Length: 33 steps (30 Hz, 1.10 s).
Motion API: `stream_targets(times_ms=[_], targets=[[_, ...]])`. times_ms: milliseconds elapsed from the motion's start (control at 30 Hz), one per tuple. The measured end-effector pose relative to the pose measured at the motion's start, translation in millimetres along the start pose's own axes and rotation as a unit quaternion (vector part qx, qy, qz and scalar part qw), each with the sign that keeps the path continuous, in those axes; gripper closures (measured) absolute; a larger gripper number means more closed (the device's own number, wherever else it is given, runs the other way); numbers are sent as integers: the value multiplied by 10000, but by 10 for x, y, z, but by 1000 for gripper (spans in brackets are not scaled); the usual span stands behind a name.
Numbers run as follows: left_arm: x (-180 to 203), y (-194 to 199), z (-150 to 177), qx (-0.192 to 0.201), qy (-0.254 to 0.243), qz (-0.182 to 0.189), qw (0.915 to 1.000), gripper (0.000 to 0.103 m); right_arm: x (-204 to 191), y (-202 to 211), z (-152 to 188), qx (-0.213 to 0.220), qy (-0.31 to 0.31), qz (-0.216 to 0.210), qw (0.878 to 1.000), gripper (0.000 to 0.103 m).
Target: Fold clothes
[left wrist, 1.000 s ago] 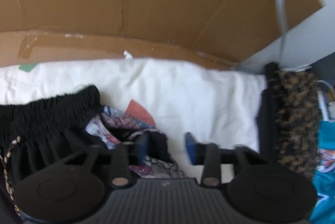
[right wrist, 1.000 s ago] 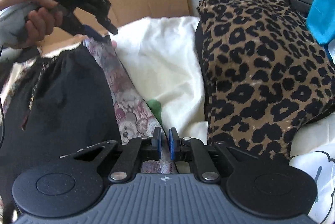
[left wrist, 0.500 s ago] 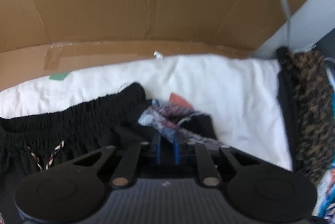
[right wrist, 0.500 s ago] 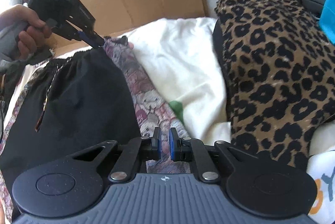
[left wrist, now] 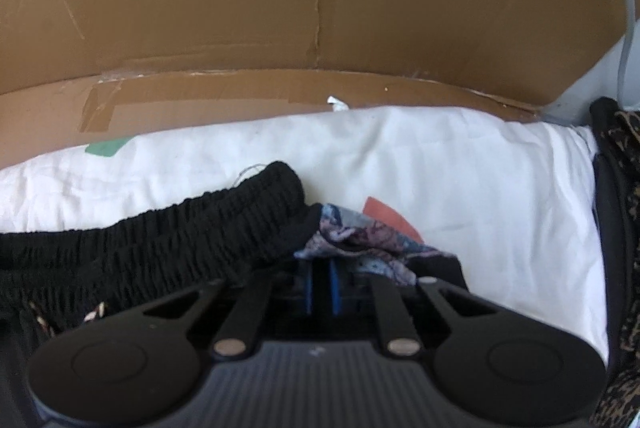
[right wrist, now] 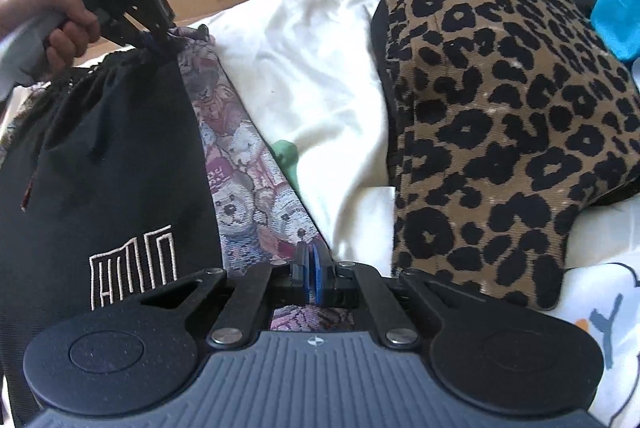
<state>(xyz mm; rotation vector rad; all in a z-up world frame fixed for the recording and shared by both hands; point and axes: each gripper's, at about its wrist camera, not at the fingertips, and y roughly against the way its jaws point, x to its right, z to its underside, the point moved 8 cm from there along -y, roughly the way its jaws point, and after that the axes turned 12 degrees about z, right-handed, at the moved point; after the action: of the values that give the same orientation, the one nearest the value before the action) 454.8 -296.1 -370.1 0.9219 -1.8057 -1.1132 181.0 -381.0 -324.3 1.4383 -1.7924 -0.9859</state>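
White bedding (right wrist: 320,76) spread under everything, cardboard (left wrist: 320,8) behind, leopard-print cushion (right wrist: 500,116) to the right. Black shorts (right wrist: 104,156) with teddy-bear lining lying lengthwise on the bedding, elastic waistband (left wrist: 180,240) at the far end, hem near. Left gripper (right wrist: 160,32) clenched on the waistband corner. Right gripper (right wrist: 312,268) clamped on the bear-print hem edge.

The left hand-held gripper (left wrist: 321,282), wide open a second ago, now pinches the top corner of the black shorts (right wrist: 100,164) and the bear-print fabric (right wrist: 248,180) beneath, lifting that corner. The embroidered logo (right wrist: 134,266) comes into view.
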Motion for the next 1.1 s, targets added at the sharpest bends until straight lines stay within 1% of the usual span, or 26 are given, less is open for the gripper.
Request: stream_targets(times_ms=[100, 133, 233, 433, 567, 600, 667, 700, 800, 933, 1033, 1100], targets=[[-2, 196, 25, 4, -123, 48, 9999, 91, -13, 74, 4, 58, -5, -34, 10000, 96], [-5, 277, 36, 19, -188, 63, 9998, 89, -31, 106, -2, 109, -38, -157, 9998, 97], [-35, 521, 93, 72, -354, 105, 9993, 87, -115, 241, -39, 330, 23, -465, 9984, 97], [-206, 929, 388, 193, -645, 165, 9976, 87, -252, 321, -114, 471, 80, -546, 9974, 97], [-373, 1043, 605, 255, -855, 112, 9960, 87, -335, 317, -147, 558, 113, -564, 9968, 95], [-432, 1050, 667, 282, -863, 100, 9958, 87, -363, 332, -148, 599, 119, -654, 9960, 93], [-529, 1051, 772, 324, -777, 91, 9964, 87, -423, 366, -142, 690, 220, -735, 9947, 79], [-577, 1044, 828, 341, -746, 77, 9966, 87, -446, 370, -139, 720, 275, -714, 9945, 77], [-709, 978, 998, 356, -589, 125, 9976, 87, -493, 330, -110, 657, 350, -669, 9950, 75], [-783, 809, 1204, 334, -631, 156, 9973, 87, -492, 206, -35, 446, 476, -409, 9970, 75], [-814, 653, 1271, 341, -642, 129, 9973, 87, -434, 95, 17, 318, 485, -185, 9981, 73], [-801, 567, 1246, 451, -795, 32, 9958, 88, -411, 60, 36, 289, 503, -123, 9982, 72]])
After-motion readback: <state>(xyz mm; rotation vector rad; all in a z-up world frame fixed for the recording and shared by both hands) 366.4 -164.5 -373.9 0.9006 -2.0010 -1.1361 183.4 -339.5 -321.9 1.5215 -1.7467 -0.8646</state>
